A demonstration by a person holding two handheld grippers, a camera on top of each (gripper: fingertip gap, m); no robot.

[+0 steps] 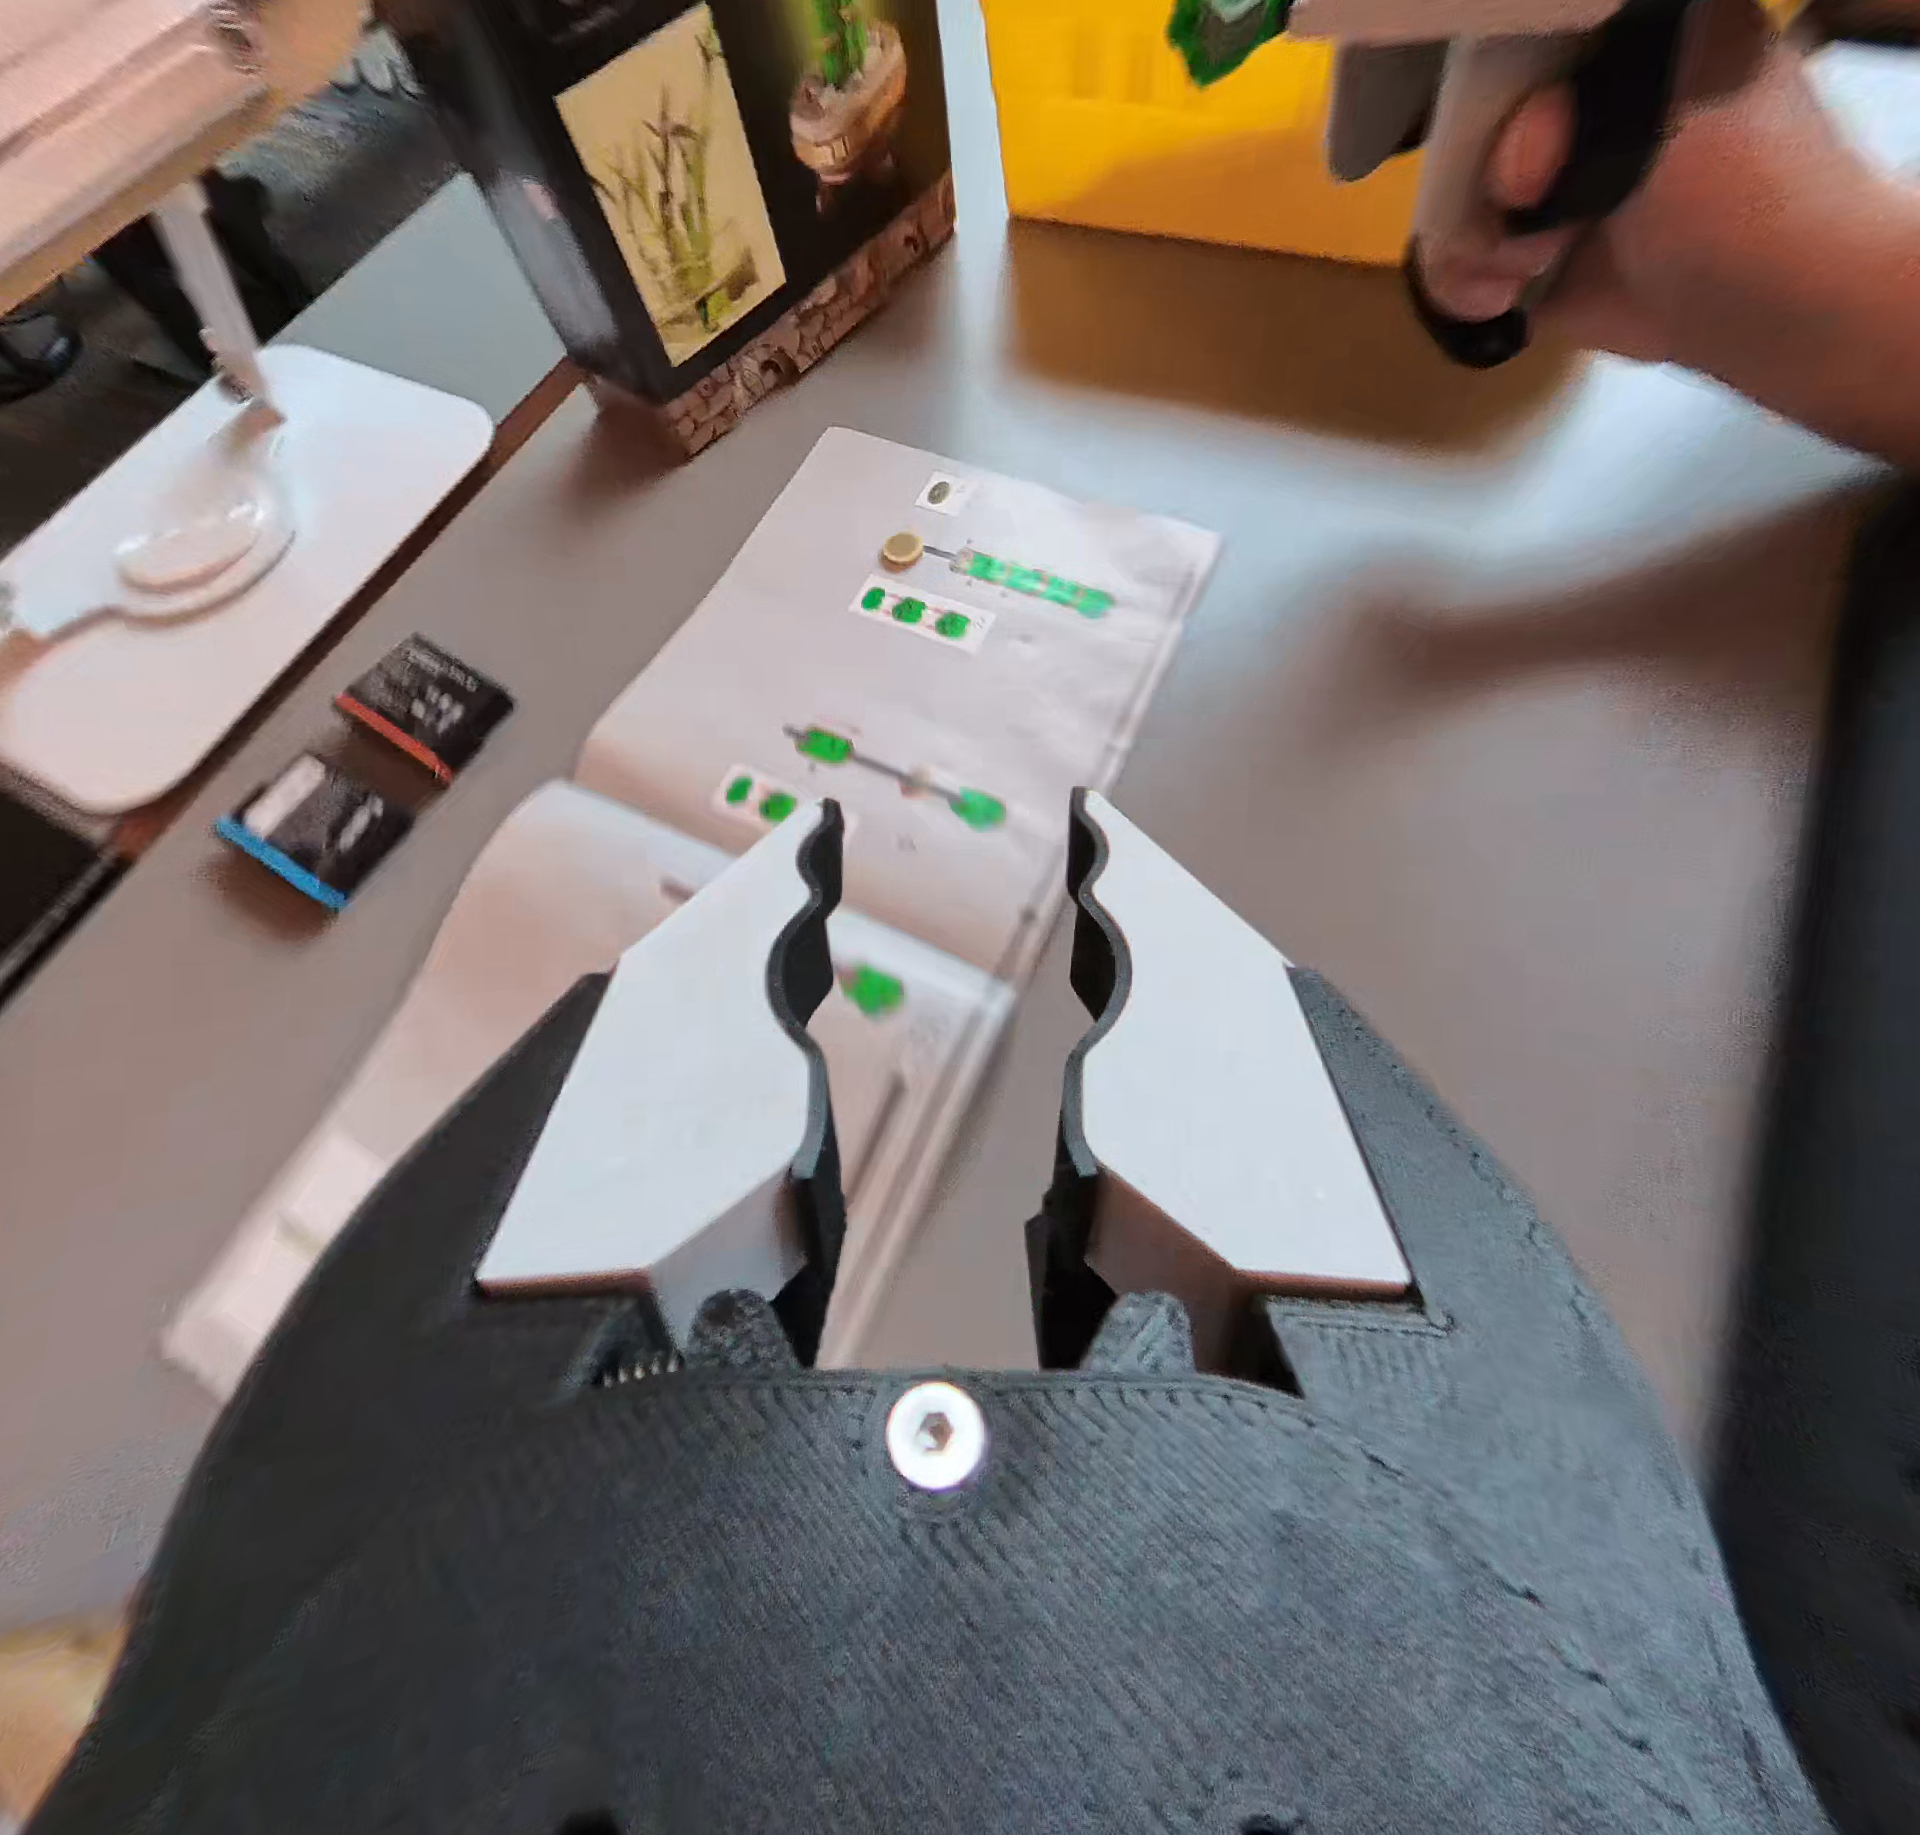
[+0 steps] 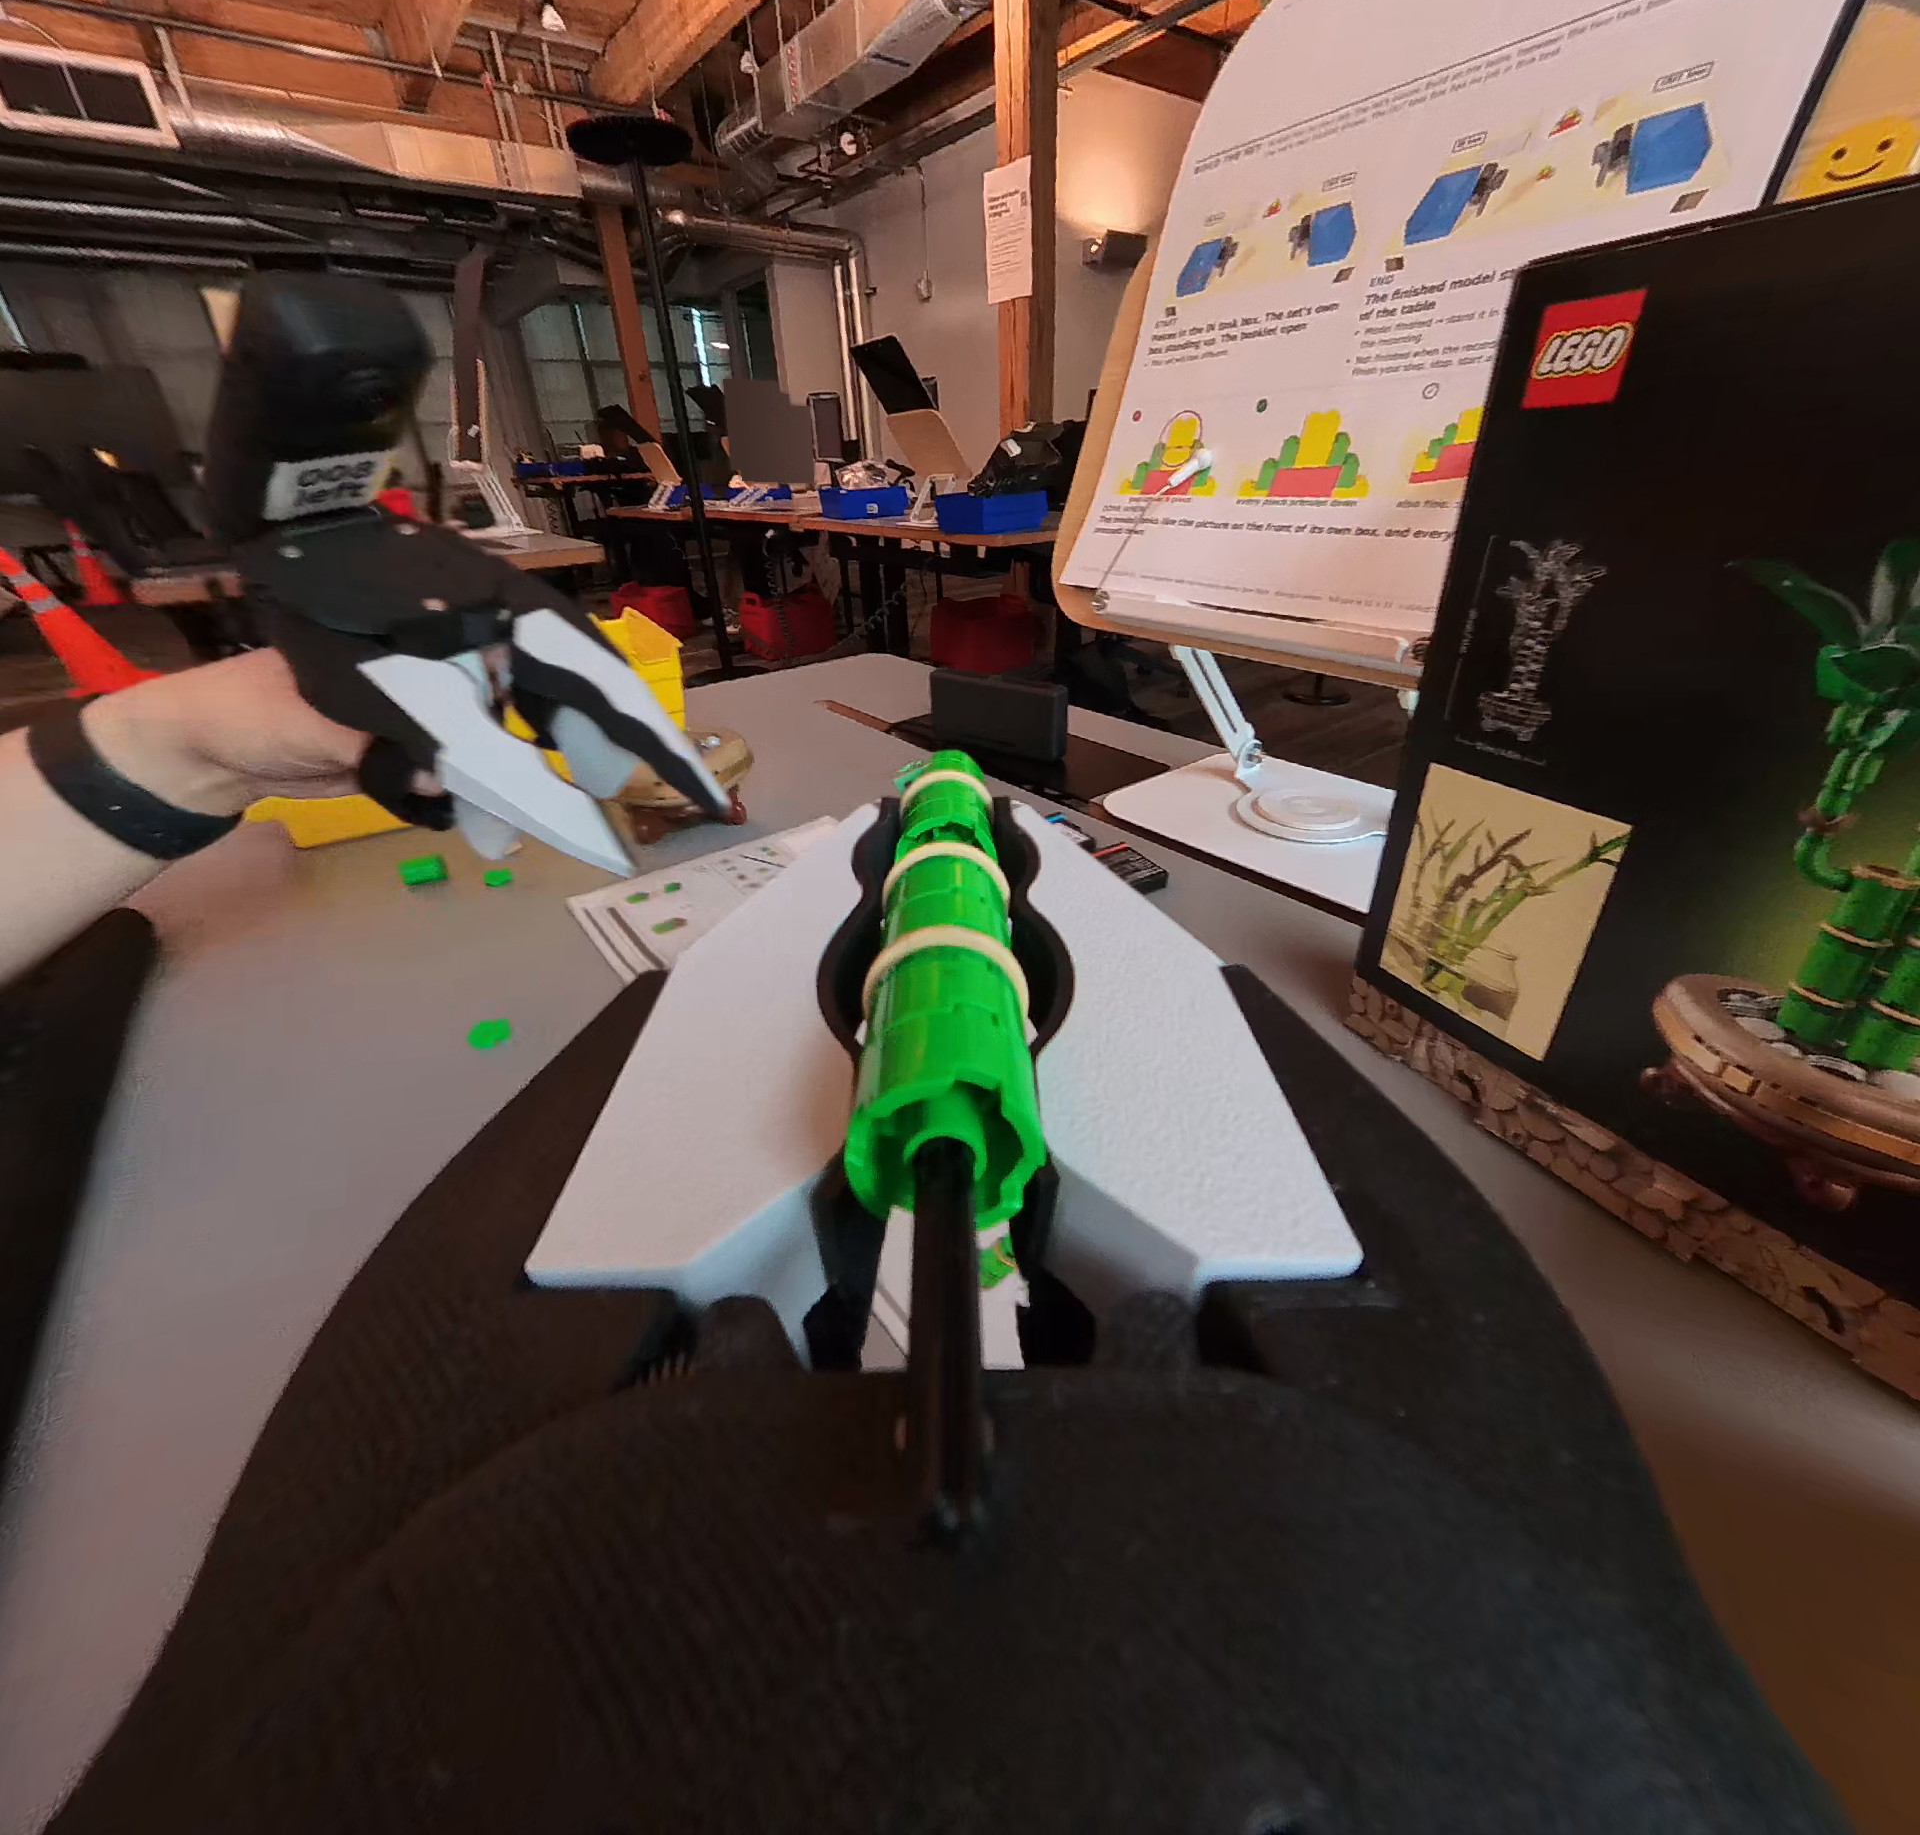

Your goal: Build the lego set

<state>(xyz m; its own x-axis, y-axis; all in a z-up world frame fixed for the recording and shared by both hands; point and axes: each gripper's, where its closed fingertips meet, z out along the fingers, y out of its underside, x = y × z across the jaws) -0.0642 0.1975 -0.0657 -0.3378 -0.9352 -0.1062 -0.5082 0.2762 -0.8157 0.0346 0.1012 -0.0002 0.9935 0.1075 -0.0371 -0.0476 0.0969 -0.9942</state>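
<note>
Gripping a green bamboo stalk [image 2: 951, 964] lengthwise, the right gripper [image 2: 943, 850] had its jaws clenched around the ringed segments, a black axle sticking out of the near end toward the camera. It was held above the grey surface [image 2: 260, 1110], beside the upright set box [image 2: 1683, 705]. The left gripper [image 1: 954, 819] hung over the open instruction booklet [image 1: 935, 663], jaws released with nothing between them. Three loose green pieces [image 2: 422, 869] lay on the surface near the booklet, and a yellow bin [image 1: 1164, 123] stood behind it.
</note>
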